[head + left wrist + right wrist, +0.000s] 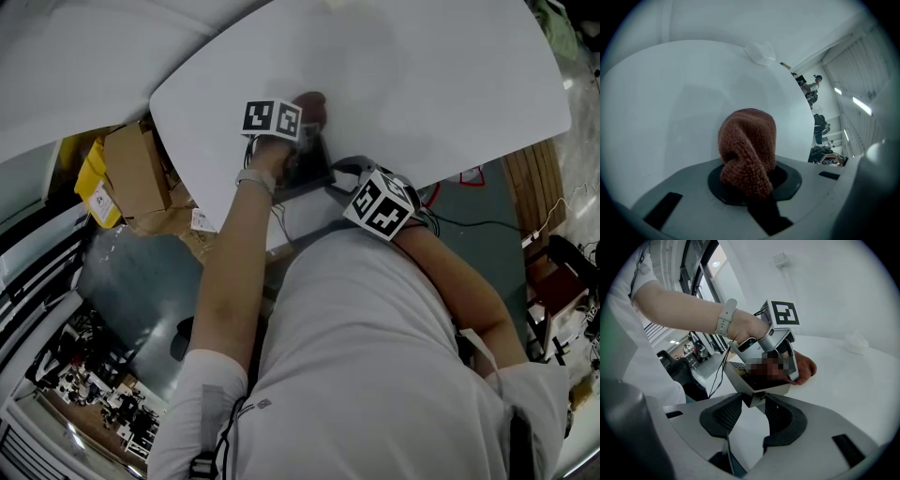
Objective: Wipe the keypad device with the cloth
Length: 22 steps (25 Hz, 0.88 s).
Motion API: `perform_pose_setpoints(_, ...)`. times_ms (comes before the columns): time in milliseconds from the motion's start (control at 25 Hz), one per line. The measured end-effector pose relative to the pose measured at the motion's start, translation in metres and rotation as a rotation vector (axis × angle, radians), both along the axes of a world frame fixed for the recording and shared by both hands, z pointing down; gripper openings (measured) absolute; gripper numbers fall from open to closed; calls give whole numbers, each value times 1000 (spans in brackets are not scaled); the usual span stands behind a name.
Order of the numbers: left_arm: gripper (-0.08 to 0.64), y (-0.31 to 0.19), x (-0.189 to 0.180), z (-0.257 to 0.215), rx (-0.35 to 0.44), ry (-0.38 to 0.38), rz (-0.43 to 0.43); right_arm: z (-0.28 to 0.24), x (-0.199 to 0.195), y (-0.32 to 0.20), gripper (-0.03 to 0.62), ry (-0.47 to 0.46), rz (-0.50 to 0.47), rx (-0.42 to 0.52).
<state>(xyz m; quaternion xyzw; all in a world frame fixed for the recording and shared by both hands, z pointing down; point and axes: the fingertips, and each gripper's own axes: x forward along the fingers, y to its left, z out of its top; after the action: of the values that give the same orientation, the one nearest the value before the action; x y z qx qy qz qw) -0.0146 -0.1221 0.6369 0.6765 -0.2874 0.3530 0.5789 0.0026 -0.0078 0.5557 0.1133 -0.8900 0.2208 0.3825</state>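
Left of head view: noted cardboard box (136, 169) and yellow pack (92, 183), just outside the table (441, 84) edge, off the work surface. Centre: left gripper (749, 187) clamped tight on bunched brown cloth (747, 147), with the cloth pressed at the far end of the keypad device (757, 380), close to the table's lower rim. Right of that: right gripper (752, 401) closed on the device's near corner. Upper and right tabletop: bare white, ample room. Upper centre of left gripper view: small crumpled white scrap (761, 50), well apart from the cloth. Device face largely covered by left gripper; keys not legible.
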Motion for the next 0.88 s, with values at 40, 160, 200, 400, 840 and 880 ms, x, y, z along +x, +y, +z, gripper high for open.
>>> perform_pose_setpoints(40,63,-1,-2,-1,16,-5,-10,0,0,0,156,0,6,-1)
perform_pose_setpoints(160,63,0,-16,-8,97,-40,-41,-1,-2,-1,156,1,21,2)
perform_pose_setpoints(200,63,2,-20,-13,128,-47,-47,-1,-2,-1,156,1,23,5)
perform_pose_setpoints(400,63,13,-35,-51,254,-28,-94,-3,3,-3,156,6,37,10)
perform_pose_setpoints(840,63,72,-81,-158,620,-27,-229,-59,-13,-8,153,-143,107,93)
perform_pose_setpoints(880,63,80,-84,-168,648,-25,-245,-67,-16,-6,147,-165,116,104)
